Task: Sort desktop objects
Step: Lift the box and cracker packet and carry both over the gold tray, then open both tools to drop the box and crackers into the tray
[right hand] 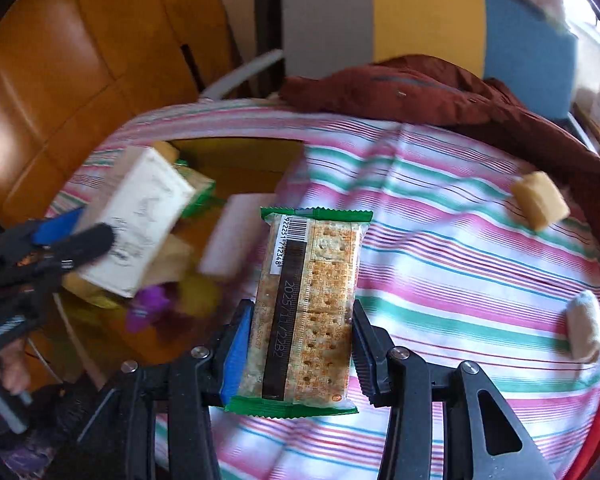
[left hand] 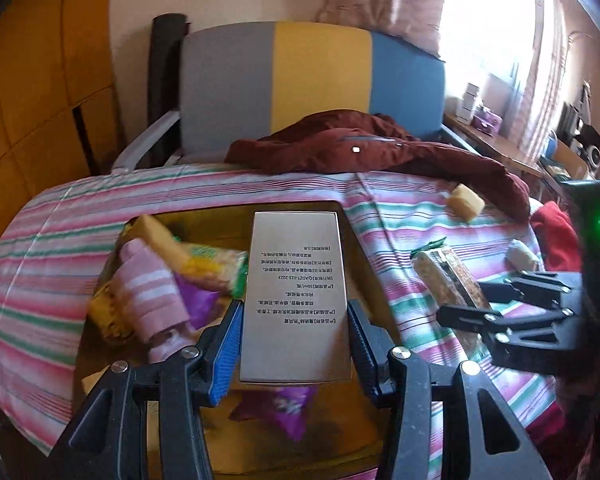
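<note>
My left gripper point(left hand: 296, 344) is shut on a flat white printed carton point(left hand: 296, 296) and holds it above an open yellow box point(left hand: 339, 432). The box holds snack packets point(left hand: 208, 268), a pink striped sock point(left hand: 152, 292) and a purple wrapper point(left hand: 284, 408). My right gripper point(right hand: 301, 344) is shut on a green-edged cracker packet point(right hand: 307, 304) above the striped cloth, right of the box point(right hand: 236, 160). The left gripper with the carton point(right hand: 140, 220) shows at the left of the right wrist view. The right gripper with its packet point(left hand: 447, 280) shows at the right of the left wrist view.
A striped cloth point(right hand: 439, 240) covers the surface. On it lie a yellow block point(right hand: 539, 200) and a pale roll point(right hand: 585, 328). A dark red jacket point(left hand: 359, 144) lies at the far edge before a grey, yellow and blue chair point(left hand: 311, 76). A wooden wardrobe point(right hand: 60, 80) stands left.
</note>
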Motion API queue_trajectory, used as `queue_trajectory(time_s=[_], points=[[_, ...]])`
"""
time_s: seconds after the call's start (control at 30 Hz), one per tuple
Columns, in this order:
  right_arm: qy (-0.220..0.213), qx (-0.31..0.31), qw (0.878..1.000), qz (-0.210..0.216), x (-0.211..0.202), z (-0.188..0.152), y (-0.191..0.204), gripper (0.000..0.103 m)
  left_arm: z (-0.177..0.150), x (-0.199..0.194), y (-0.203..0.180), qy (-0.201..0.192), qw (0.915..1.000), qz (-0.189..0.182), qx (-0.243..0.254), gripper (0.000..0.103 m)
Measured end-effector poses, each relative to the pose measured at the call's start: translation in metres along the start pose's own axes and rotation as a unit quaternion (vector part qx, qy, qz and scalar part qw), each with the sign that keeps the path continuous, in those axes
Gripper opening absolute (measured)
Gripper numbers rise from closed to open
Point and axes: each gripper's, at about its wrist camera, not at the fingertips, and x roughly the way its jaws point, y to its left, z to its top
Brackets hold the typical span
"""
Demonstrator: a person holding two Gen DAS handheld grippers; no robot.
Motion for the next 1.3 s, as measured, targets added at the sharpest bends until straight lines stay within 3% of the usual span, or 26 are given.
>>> queue_trajectory(time_s=[0.4, 0.6, 0.9, 1.07, 1.3], points=[[-0.023, -0.017, 0.999, 0.044, 0.008, -0.004, 0.076, 0.047, -0.015, -0.006, 0.055, -0.01, 0.9978, 0.053, -0.039, 0.05], [-0.03, -0.013, 0.999, 0.03, 0.018, 0.0, 0.093, 0.047, -0.02, 0.0, 0.07, -0.014, 0.9966, 0.067, -0.046, 0.05], [-0.023, -0.003, 1.0, -0.011, 0.032, 0.006, 0.095, 0.047, -0.014, 0.025, 0.075, 0.005, 0.9974, 0.04, -0.059, 0.05], [-0.025, 0.007, 1.0, -0.013, 0.035, 0.009, 0.092, 0.047, -0.013, 0.02, 0.072, -0.001, 0.9981, 0.02, -0.059, 0.051], [-0.032, 0.005, 0.999, -0.014, 0.035, 0.011, 0.095, 0.047, -0.024, 0.014, 0.072, 0.005, 0.9981, 0.024, -0.057, 0.051]])
